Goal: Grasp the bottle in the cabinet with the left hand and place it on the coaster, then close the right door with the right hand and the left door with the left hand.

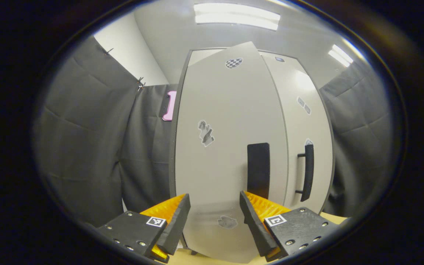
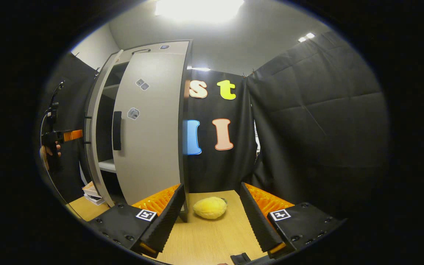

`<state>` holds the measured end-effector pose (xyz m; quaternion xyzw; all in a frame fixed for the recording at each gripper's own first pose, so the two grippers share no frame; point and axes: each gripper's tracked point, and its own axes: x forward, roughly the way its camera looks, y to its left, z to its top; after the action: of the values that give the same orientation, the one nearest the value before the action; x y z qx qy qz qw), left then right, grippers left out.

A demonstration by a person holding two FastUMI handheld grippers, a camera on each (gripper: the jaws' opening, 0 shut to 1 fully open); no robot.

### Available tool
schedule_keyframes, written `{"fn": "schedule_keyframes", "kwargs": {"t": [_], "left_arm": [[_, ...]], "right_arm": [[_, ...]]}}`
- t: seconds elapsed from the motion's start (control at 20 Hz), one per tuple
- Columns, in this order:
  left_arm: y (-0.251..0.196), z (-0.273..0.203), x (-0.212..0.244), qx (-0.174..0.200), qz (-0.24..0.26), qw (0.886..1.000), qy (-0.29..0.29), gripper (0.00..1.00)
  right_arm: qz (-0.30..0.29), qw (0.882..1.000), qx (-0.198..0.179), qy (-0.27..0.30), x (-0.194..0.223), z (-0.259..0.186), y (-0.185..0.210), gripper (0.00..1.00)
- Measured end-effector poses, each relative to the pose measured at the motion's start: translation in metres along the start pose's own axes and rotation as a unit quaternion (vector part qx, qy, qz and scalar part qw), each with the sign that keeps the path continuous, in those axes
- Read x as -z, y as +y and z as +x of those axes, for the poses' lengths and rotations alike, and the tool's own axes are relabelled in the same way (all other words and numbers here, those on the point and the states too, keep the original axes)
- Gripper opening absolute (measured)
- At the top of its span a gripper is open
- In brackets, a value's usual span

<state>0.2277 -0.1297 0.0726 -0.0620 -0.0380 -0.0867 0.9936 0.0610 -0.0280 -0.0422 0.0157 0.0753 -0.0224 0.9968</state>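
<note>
The grey cabinet [image 1: 197, 59] stands right in front of my left gripper [image 1: 214, 200], which is open with nothing between its fingers. The left door [image 1: 230, 147] is ajar, its free edge with a black handle [image 1: 258, 171] swung toward me. The right door [image 1: 304, 121] lies flush with the frame, its bar handle [image 1: 308, 172] beside it. From the right gripper view the cabinet [image 2: 175, 46] is off to the left, with the right door [image 2: 149, 129] shut, the left door [image 2: 94, 147] edge-on, and dark shelves in the gap. My right gripper [image 2: 212, 191] hangs open over the wooden table [image 2: 204, 239].
A yellow plush lump [image 2: 209, 207] lies on the table by the cabinet's near corner. A stack of books [image 2: 92, 193] sits low beside the left door. A hand [image 2: 46, 152] holds the left gripper [image 2: 55, 138] at the far left. Black cloth walls close in all around.
</note>
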Motion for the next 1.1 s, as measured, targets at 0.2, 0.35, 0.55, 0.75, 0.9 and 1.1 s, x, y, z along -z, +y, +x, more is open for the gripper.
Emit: {"fn": "schedule_keyframes", "kwargs": {"t": [0.2, 0.35, 0.55, 0.75, 0.9, 1.1], "left_arm": [[0.014, -0.033, -0.009, -0.017, 0.014, 1.0, -0.007, 0.89], [0.03, -0.068, -0.012, -0.033, 0.038, 0.999, -0.004, 0.85], [0.046, -0.118, -0.014, -0.052, 0.048, 0.997, 0.002, 0.82], [0.057, -0.156, -0.013, -0.049, 0.062, 0.997, 0.012, 0.82], [0.064, -0.177, -0.012, -0.041, 0.065, 0.997, 0.017, 0.82], [0.079, -0.203, -0.008, -0.038, 0.063, 0.997, 0.028, 0.82]], "right_arm": [[0.002, 0.999, -0.028, -0.022, -0.019, -0.002, 0.012, 0.96], [0.009, 0.998, -0.055, -0.03, -0.027, -0.004, 0.022, 0.96], [0.008, 0.996, -0.083, -0.032, -0.03, -0.013, 0.035, 0.95], [0.009, 0.995, -0.092, -0.041, -0.036, -0.031, 0.046, 0.95], [0.007, 0.995, -0.087, -0.045, -0.041, -0.043, 0.053, 0.95], [-0.002, 0.996, -0.077, -0.045, -0.041, -0.058, 0.06, 0.95]]}}
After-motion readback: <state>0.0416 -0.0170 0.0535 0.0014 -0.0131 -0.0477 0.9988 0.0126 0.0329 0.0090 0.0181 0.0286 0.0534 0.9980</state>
